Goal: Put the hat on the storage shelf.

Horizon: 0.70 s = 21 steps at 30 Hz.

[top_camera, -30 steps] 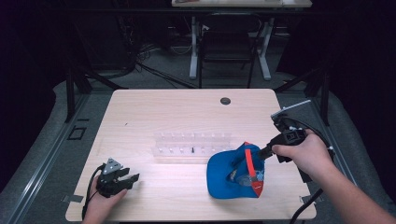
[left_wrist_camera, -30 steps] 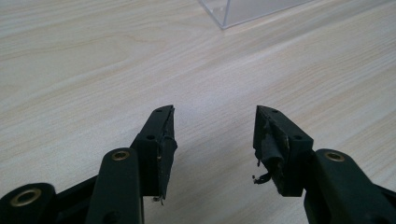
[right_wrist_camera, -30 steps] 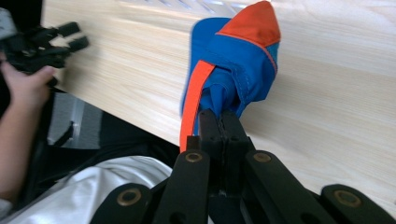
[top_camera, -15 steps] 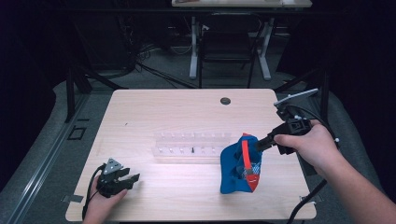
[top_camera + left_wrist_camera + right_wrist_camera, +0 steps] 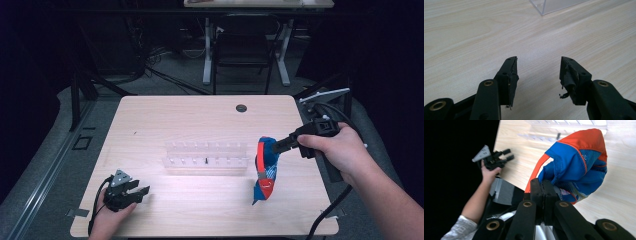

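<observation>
Black-jawed and idle, the left gripper [image 5: 131, 191] rested at the near left of the wooden table [image 5: 165, 120], held low in the person's left hand [image 5: 107, 220]. In the left gripper view its jaws stood spread with nothing between them, bare tabletop under them and a corner of the clear rack [image 5: 554, 5] at the top edge.

At mid-table the clear rack [image 5: 206, 156] lay crosswise, a row of small pegs along it and one dark peg near its middle. A round dark grommet [image 5: 241, 108] sat in the table's far edge area.

To the right of the rack, the blue and orange cap [image 5: 265, 170] hung clear of the table, dangling from the right gripper [image 5: 276, 146], which came in level from the right hand [image 5: 332, 150]. In the right gripper view the jaws were pressed together, pinching a thin edge of the cap [image 5: 576, 167] near its orange strap.

Risk assessment: the hold was on a narrow margin of fabric, so in my judgement a jerk or swing could let the cap slip out and drop. Hanging limp just beside the rack's end, it could also brush or snag on the pegs and drag the light rack out of place if carried across too low
</observation>
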Each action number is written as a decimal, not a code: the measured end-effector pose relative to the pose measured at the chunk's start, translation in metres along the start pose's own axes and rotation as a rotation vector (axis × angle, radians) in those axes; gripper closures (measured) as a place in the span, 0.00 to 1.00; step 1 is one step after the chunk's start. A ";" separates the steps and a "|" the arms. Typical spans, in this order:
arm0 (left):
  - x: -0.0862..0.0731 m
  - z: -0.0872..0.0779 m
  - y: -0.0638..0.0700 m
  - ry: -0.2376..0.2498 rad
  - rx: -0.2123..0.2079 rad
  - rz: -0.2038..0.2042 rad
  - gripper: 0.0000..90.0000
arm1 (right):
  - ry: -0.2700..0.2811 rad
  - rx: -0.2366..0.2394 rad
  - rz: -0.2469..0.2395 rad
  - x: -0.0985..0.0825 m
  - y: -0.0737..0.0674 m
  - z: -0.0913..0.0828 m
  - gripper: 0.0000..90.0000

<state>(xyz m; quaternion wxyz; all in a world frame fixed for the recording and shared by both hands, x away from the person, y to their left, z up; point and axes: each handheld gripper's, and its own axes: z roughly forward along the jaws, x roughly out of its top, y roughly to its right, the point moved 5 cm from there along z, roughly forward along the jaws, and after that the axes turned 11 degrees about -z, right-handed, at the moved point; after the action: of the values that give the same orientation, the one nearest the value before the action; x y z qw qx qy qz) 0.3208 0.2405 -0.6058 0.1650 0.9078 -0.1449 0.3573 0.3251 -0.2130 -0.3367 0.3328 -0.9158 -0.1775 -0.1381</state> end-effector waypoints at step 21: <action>0.000 0.000 0.000 -0.001 0.001 -0.007 0.54 | 0.161 0.253 -0.019 0.038 -0.018 0.004 1.00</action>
<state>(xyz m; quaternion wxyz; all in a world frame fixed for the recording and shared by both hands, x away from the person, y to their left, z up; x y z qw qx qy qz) 0.3209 0.2408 -0.6058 0.1658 0.9084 -0.1419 0.3565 0.3520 -0.1882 -0.3158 0.4575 -0.8508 -0.1746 -0.1909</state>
